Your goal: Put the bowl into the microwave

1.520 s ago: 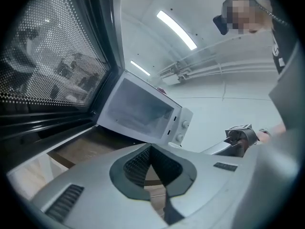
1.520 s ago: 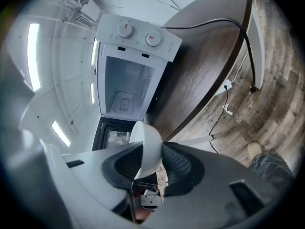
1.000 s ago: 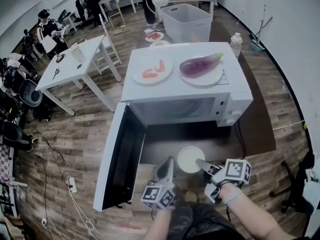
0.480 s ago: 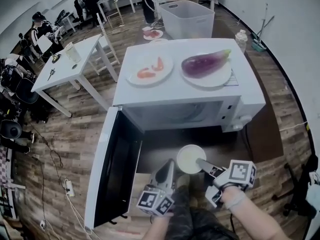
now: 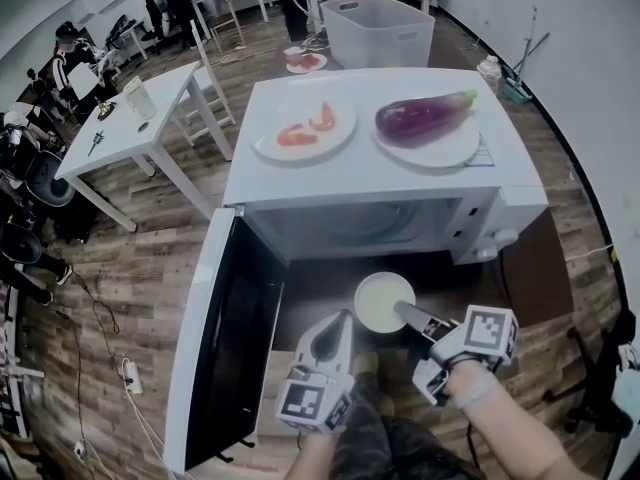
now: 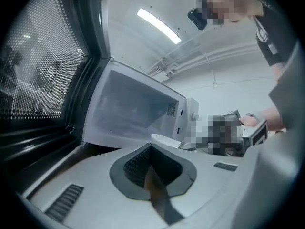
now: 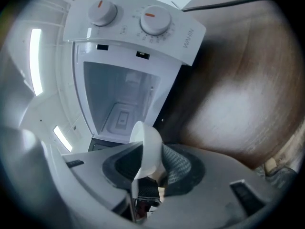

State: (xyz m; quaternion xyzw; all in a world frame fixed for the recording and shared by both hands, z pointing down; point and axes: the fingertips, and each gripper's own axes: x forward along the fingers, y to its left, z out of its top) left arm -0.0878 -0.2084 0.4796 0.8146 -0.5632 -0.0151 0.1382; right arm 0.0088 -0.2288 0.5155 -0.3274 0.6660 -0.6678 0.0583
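Observation:
A white bowl (image 5: 382,300) hangs just in front of the open cavity (image 5: 350,224) of the white microwave (image 5: 380,173). My right gripper (image 5: 402,310) is shut on the bowl's rim at its right side. In the right gripper view the bowl (image 7: 148,144) stands edge-on between the pads, with the cavity (image 7: 119,106) straight behind it. The microwave door (image 5: 215,338) is swung wide to the left. Left of the bowl and slightly lower, my left gripper (image 5: 338,324) is shut on nothing, its pads (image 6: 164,168) pressed together.
On top of the microwave are a plate with an eggplant (image 5: 425,120) and a plate with red food pieces (image 5: 305,133). Two knobs (image 7: 155,18) sit on the control panel. A white table (image 5: 130,128), a plastic bin (image 5: 380,28) and people lie beyond.
The bowl in my right gripper has edged closer to the microwave opening. My left gripper has stayed low beside it, still shut.

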